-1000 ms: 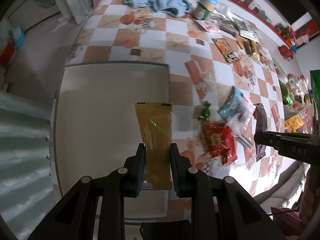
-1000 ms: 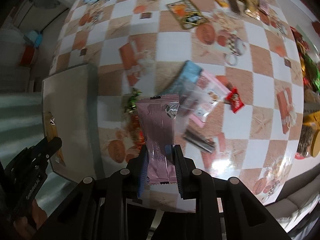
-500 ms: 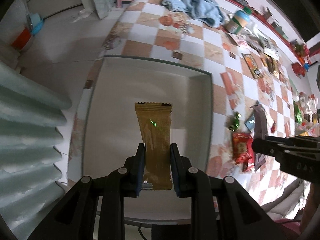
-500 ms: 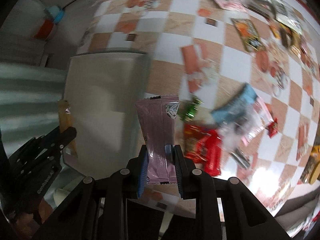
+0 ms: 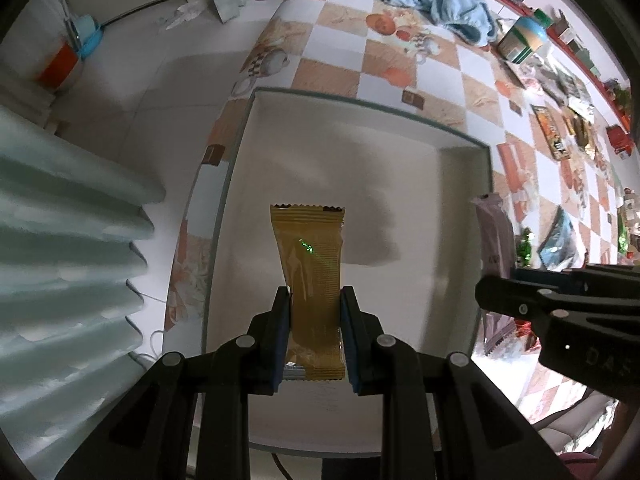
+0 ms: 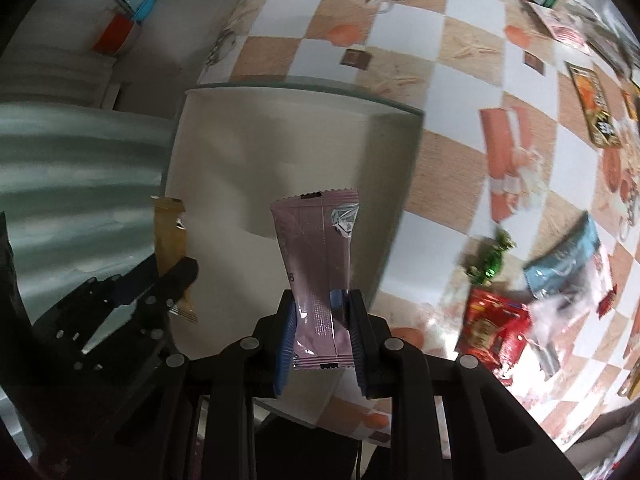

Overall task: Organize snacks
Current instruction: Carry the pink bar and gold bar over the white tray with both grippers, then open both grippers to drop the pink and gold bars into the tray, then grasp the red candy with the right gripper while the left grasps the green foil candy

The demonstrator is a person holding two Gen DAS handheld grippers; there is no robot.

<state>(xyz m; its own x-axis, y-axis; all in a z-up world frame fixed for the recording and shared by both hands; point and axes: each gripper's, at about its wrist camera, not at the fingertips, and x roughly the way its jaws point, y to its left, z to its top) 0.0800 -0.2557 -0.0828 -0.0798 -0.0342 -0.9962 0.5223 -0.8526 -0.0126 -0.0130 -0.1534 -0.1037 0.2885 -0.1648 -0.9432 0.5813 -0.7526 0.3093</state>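
Observation:
My left gripper [image 5: 314,296] is shut on a golden-brown snack packet [image 5: 310,264] and holds it upright over the inside of a white box [image 5: 360,152]. My right gripper [image 6: 322,298] is shut on a pink snack packet [image 6: 316,256] over the same white box [image 6: 280,136], near its right wall. The right gripper [image 5: 532,300] with its pink packet [image 5: 496,240] shows at the right of the left wrist view. The left gripper [image 6: 160,280] with the golden packet [image 6: 170,236] shows at the left of the right wrist view.
The box sits on a checkered orange-and-white table [image 5: 400,60]. A pile of loose snacks lies right of the box: a red packet [image 6: 496,324], a green candy [image 6: 490,264], a blue packet [image 6: 564,260]. A blue cloth [image 5: 444,0] and a jar [image 5: 520,36] are at the far edge.
Both grippers have moved left over the white box, each still holding its packet. The right gripper came away from the snack pile to the box's right side.

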